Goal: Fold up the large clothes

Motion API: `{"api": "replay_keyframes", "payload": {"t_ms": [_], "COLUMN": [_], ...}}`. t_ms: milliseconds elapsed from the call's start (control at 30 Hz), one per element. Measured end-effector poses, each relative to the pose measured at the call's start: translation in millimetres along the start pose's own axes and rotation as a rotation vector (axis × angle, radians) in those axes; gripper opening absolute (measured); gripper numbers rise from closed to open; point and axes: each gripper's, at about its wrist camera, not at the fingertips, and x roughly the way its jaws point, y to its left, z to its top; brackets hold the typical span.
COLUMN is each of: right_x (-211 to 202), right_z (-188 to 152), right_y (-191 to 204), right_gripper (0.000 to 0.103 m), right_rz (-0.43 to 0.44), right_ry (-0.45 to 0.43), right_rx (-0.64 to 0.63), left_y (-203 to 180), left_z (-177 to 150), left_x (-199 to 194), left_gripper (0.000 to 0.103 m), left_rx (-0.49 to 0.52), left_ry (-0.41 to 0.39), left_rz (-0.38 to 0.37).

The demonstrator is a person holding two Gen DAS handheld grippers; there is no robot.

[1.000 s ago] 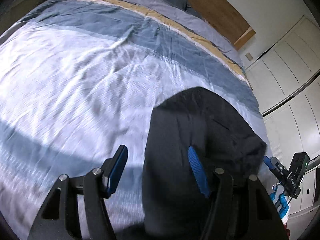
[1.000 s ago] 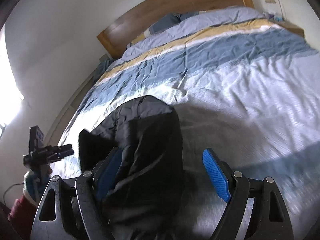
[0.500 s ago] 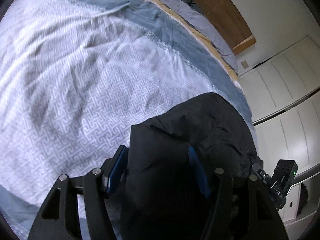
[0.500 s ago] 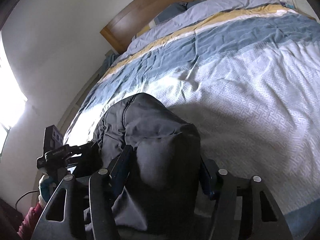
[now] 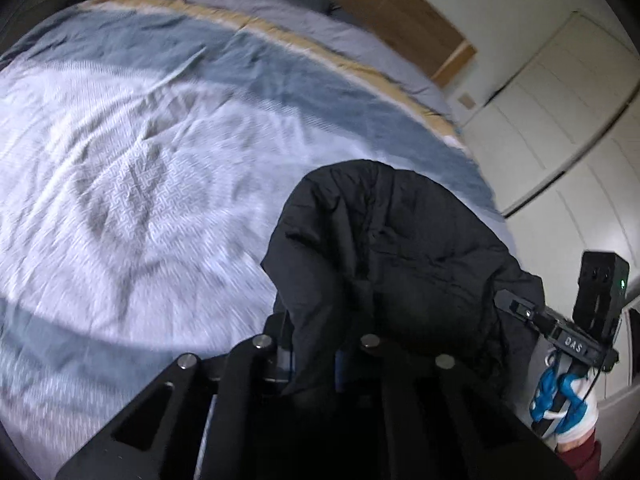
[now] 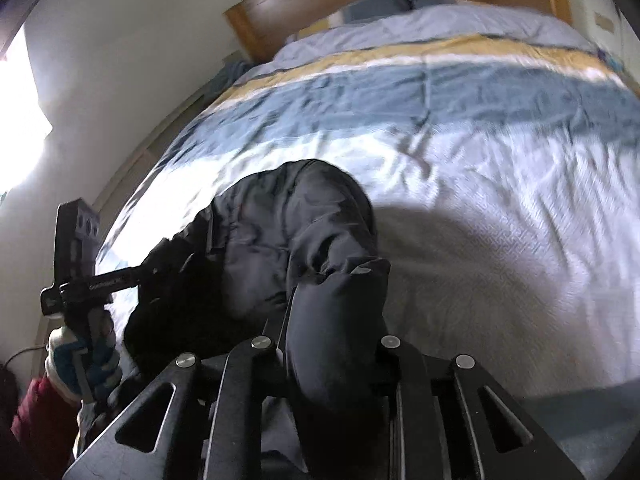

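While left gripper (image 5: 316, 360) pinches black jacket (image 5: 392, 248), right gripper (image 6: 332, 356) apparently closing on it.

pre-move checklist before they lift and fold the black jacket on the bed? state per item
1. Left gripper shut on the black jacket: ok.
2. Right gripper has fabric between its jaws, which are closing: ok.
3. Both grips at the jacket's near edge: ok.
4. Grips on matching corners: cannot tell, fabric is bunched.
5. Bare bedspread beyond the jacket to fold onto: ok.
6. Jacket lying flat: not ok, it is humped and creased.
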Motion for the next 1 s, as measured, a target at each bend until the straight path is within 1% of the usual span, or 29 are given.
{"api": "replay_keyframes", "payload": {"t_ms": [33,133,167,233,267,333,367,467,500,567,600,700,800,867,933,1000], "right_x": [-13.2,-60.6,-81.9,-108.7,-129.4,-155.0,-173.6,-211.0,-218.8,-242.4,-247.0,-262.1,-261.1,-251.3,-240.4,-221.1], "right_z": [-2.2,-17.9,-27.7,-42.1,-55.1,-73.5,-89.3,-125.1,-133.3,-166.6,-175.9,-219.7,-255.1,-280.9,-296.6,-312.8], "right_y": [8.0,32.0,42.4,55.5,64.2,76.0,84.3,103.7,108.4,121.4,125.7,139.8,143.7,143.1,139.1,129.2], "right_gripper": [0.02,0.019,0.019,0.019,0.019,0.019,0.019,0.019,0.019,0.019,0.019,0.019,0.02,0.02,0.02,0.021], "right_rz": [0.002,0.041,0.06,0.089,0.114,0.158,0.186,0.249,0.257,0.287,0.291,0.294,0.292,0.284,0.259,0.257], "right_ry": [0.0,-0.036,-0.058,-0.084,-0.109,-0.143,-0.166,-0.205,-0.212,-0.227,-0.227,-0.21,-0.173,-0.134,-0.104,-0.062], "right_rx": [-0.014,-0.044,-0.057,-0.065,-0.071,-0.079,-0.083,-0.094,-0.102,-0.114,-0.121,-0.142,-0.145,-0.136,-0.137,-0.099], "left_y": [-5.3,-17.5,-19.3,-23.6,-26.6,-33.5,-37.2,-43.6,-46.4,-48.4,-47.8,-42.1,-30.2,-22.2,-15.0,-5.6], "left_z": [-6.7,-27.1,-31.9,-45.0,-54.5,-71.4,-84.2,-124.0,-137.5,-169.6,-187.0,-229.8,-266.3,-286.4,-299.3,-311.3], "left_x": [-15.0,-63.7,-78.7,-113.3,-134.2,-166.5,-185.3,-231.2,-243.7,-268.7,-278.6,-292.2,-291.0,-283.1,-274.2,-260.2], "left_gripper": [0.01,0.01,0.01,0.009,0.009,0.009,0.009,0.009,0.009,0.009,0.009,0.009,0.009,0.009,0.009,0.008], "left_rx": [0.006,0.001,-0.009,-0.029,-0.032,-0.016,-0.002,0.022,0.033,0.051,0.057,0.071,0.081,0.088,0.09,0.074], "left_ry": [-0.013,-0.053,-0.064,-0.094,-0.111,-0.137,-0.149,-0.167,-0.172,-0.178,-0.176,-0.149,-0.109,-0.077,-0.053,-0.027], "left_rz": [-0.009,-0.051,-0.066,-0.103,-0.117,-0.137,-0.139,-0.158,-0.163,-0.178,-0.177,-0.165,-0.128,-0.092,-0.066,-0.04]}}
